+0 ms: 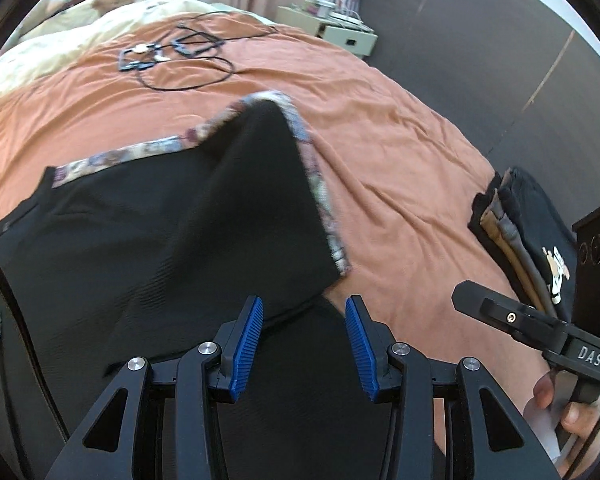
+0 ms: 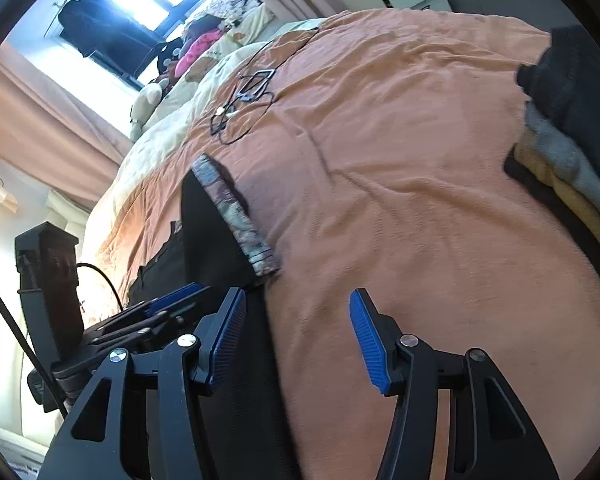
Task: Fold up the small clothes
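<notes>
Lying on the orange bed (image 1: pixel 400 152), a black garment (image 1: pixel 148 232) at 9 o'clock; left claw (image 1: pixel 304 344) and right claw (image 2: pixel 298 344) both spread, empty.

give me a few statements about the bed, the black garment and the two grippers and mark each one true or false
1. The black garment has a patterned trim. True.
2. The bed cover is blue. False: it is orange.
3. Black cables lie on the bed beyond the garment. True.
4. The left gripper is clamped shut on the trim. False: its jaws stand apart over black fabric, gripping nothing.
5. A stack of folded clothes sits at the right of the left wrist view. True.
6. The right gripper holds a phone. False: its jaws are open over the bed cover and the garment's edge.
</notes>
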Action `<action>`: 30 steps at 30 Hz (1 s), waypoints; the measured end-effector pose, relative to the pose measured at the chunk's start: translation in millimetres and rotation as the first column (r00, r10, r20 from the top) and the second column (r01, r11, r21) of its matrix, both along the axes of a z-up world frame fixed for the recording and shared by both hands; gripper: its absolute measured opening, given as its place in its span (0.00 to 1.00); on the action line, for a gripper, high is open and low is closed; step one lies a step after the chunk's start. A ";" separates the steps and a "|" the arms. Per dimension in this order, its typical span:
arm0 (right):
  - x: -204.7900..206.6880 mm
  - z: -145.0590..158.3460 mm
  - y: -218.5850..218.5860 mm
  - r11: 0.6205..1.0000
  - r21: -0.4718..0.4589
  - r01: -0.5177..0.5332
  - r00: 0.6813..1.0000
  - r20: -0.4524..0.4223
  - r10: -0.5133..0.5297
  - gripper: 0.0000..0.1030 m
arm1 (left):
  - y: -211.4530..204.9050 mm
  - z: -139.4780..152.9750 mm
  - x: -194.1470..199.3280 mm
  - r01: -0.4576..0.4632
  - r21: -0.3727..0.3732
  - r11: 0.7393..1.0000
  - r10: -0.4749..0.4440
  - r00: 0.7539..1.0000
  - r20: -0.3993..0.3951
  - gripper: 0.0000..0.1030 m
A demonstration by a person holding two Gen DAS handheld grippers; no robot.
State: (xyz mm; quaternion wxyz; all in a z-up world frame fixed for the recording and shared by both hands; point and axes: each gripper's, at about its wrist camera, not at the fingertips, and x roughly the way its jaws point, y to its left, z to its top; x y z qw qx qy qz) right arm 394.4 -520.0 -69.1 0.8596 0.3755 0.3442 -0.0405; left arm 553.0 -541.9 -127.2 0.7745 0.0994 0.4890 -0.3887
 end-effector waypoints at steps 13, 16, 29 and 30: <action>-12.8 -12.3 -6.9 1.000 0.005 0.013 1.000 -0.001 -0.013 0.51 | -46.6 -43.3 -0.1 0.064 0.109 0.992 -0.074 0.993 0.088 0.59; -12.9 -14.7 -8.7 1.000 0.011 0.018 1.000 -0.010 -0.018 0.51 | -51.5 -47.5 1.6 0.059 0.135 0.989 -0.073 0.992 0.103 0.57; 3.8 6.1 1.4 1.000 -0.002 -0.015 1.000 0.024 0.015 0.51 | -5.9 17.1 30.3 -0.033 -0.051 0.998 0.035 0.998 0.048 0.10; 6.4 7.8 4.5 1.000 -0.003 -0.019 0.999 0.027 0.020 0.51 | -1.7 23.8 31.7 -0.039 -0.060 0.997 0.042 0.998 0.051 0.10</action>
